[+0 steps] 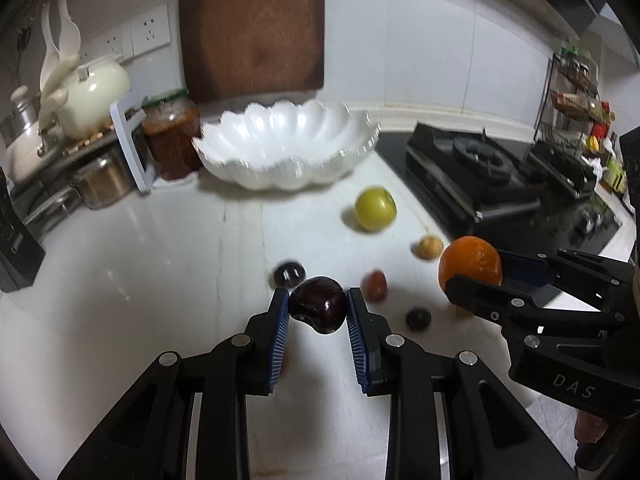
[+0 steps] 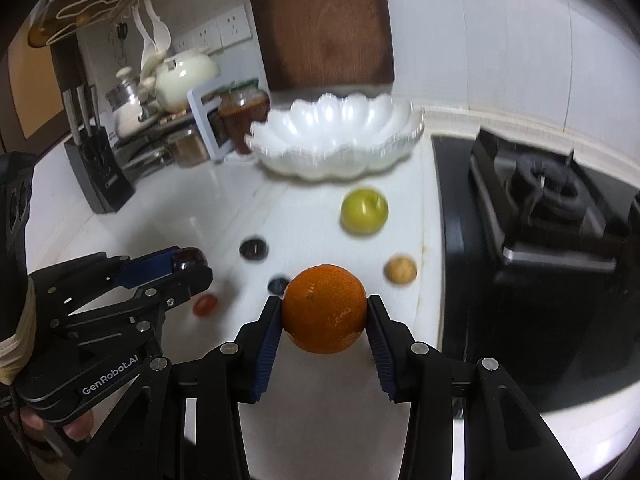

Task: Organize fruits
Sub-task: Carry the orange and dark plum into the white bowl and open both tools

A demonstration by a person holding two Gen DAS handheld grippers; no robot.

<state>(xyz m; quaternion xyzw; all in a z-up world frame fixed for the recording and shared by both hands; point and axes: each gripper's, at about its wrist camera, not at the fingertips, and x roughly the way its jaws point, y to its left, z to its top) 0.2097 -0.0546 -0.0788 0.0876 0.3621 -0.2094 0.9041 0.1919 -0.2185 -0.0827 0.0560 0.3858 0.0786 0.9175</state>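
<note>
My left gripper is shut on a dark red plum and holds it above the white counter. My right gripper is shut on an orange, also lifted off the counter; that orange shows at the right of the left wrist view. A white scalloped bowl stands empty near the back wall. Loose on the counter lie a green apple, a small tan fruit, a small red fruit and two dark fruits.
A black gas stove takes up the right side. At the back left stand a jar of red paste, a cream kettle, pots and a knife block. A wooden cutting board leans on the wall.
</note>
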